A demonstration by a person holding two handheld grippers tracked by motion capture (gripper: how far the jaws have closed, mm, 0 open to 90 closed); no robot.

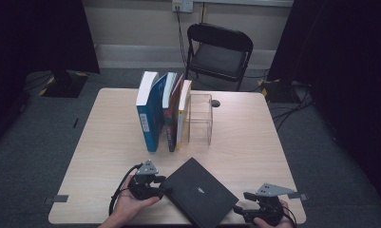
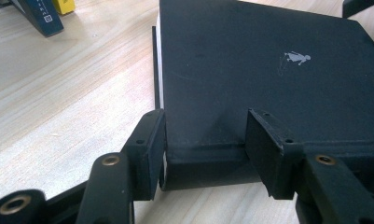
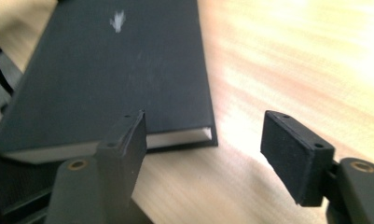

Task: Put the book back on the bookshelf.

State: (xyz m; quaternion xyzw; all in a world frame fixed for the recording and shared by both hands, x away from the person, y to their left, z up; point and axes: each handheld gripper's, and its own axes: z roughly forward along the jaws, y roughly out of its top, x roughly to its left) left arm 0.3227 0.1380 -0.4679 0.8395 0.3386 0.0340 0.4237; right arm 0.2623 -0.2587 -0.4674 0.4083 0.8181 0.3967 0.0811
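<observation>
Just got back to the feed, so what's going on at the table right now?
A person works a gripper in each hand on a black book lying flat at the near edge of the table. The left gripper has its jaws around one corner of the book. The right gripper sits at the book's other end, jaws open, nothing between them. Farther back, three books stand upright beside a clear holder.

Black book (image 1: 199, 191) with small white emblem, pale wood-grain table (image 1: 245, 137), blue book (image 1: 149, 111), clear plastic holder (image 1: 200, 118)
</observation>
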